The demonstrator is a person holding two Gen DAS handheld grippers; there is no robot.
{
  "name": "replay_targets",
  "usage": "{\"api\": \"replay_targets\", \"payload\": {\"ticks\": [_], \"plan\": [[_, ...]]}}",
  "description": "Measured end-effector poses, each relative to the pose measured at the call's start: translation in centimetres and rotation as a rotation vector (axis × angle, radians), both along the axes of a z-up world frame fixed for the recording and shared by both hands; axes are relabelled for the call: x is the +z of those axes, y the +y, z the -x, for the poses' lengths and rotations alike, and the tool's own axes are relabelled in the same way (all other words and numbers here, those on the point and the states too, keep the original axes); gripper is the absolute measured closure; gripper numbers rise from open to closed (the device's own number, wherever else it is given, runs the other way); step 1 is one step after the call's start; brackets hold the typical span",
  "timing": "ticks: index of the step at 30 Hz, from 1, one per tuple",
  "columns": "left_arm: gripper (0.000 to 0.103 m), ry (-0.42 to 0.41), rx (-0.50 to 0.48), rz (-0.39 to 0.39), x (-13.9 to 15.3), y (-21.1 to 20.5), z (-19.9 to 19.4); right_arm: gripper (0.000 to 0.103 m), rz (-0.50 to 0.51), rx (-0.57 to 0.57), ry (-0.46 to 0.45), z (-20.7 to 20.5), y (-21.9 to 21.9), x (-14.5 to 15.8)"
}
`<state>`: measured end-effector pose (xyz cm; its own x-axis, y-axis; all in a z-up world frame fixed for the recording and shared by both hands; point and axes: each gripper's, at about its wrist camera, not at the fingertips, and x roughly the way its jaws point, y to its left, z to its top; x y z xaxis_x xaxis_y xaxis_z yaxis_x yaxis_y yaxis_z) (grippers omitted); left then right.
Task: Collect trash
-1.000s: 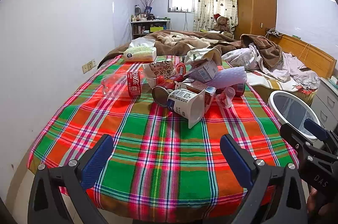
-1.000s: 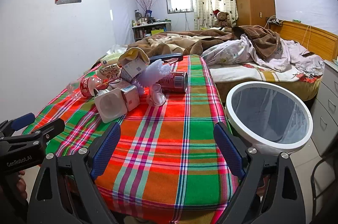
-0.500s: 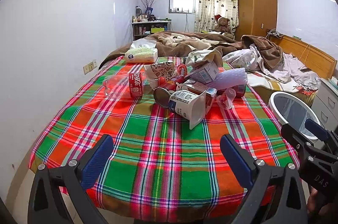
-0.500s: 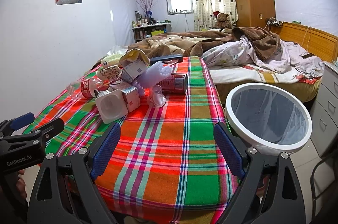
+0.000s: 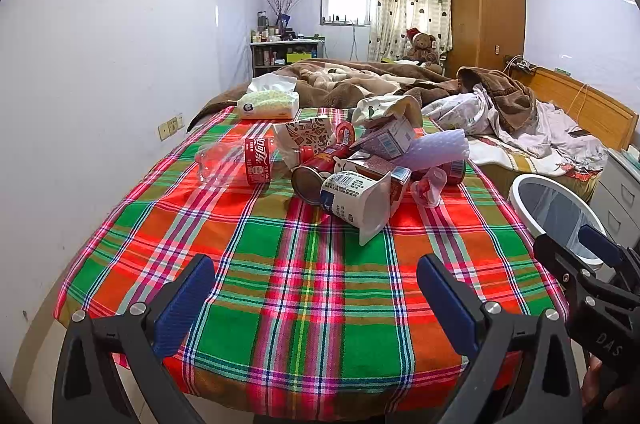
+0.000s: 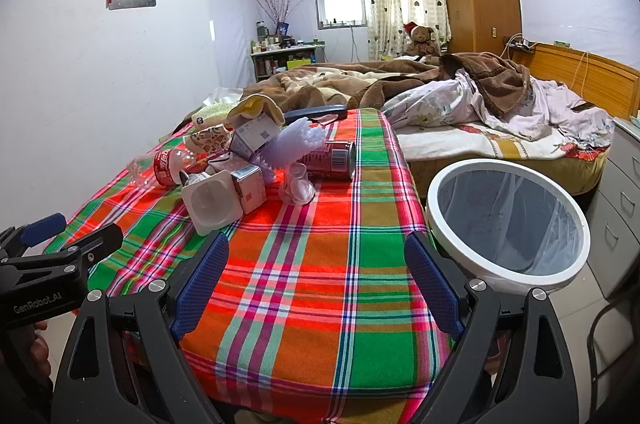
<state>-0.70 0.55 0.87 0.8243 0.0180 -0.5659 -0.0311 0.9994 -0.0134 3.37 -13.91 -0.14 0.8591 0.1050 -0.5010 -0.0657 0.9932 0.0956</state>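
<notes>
A pile of trash lies mid-table on the plaid cloth [image 5: 312, 264]: a clear cola bottle [image 5: 240, 162], a white yogurt cup [image 5: 356, 198], a red can [image 5: 316, 170], small cartons [image 5: 386, 140], a lilac foam sleeve [image 5: 436, 150] and a small clear cup [image 5: 430, 186]. The yogurt cup [image 6: 212, 200], a lying can [image 6: 332, 160] and the small cup [image 6: 298, 184] show in the right wrist view. A white trash bin [image 6: 508, 220] with a liner stands right of the table, and shows in the left wrist view [image 5: 556, 212]. My left gripper [image 5: 316, 298] and right gripper [image 6: 316, 278] are open and empty, short of the pile.
A tissue pack [image 5: 268, 100] lies at the table's far end. An unmade bed [image 6: 460, 100] with blankets stands behind and right. Grey drawers [image 6: 616, 200] stand beside the bin. A white wall [image 5: 80, 84] runs along the left.
Both views have shifted slightly; the pile sits a little lower and nearer in the left wrist view. Both grippers stay open and empty.
</notes>
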Motion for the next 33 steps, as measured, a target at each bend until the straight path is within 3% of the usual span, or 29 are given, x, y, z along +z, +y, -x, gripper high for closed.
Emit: {"api": "replay_targets", "payload": {"ticks": [33], "plan": [[0.001,0.004,0.001,-0.001,-0.15,0.25,-0.47,0.012,0.001,0.000,-0.002,0.07,0.10,0.08]]}}
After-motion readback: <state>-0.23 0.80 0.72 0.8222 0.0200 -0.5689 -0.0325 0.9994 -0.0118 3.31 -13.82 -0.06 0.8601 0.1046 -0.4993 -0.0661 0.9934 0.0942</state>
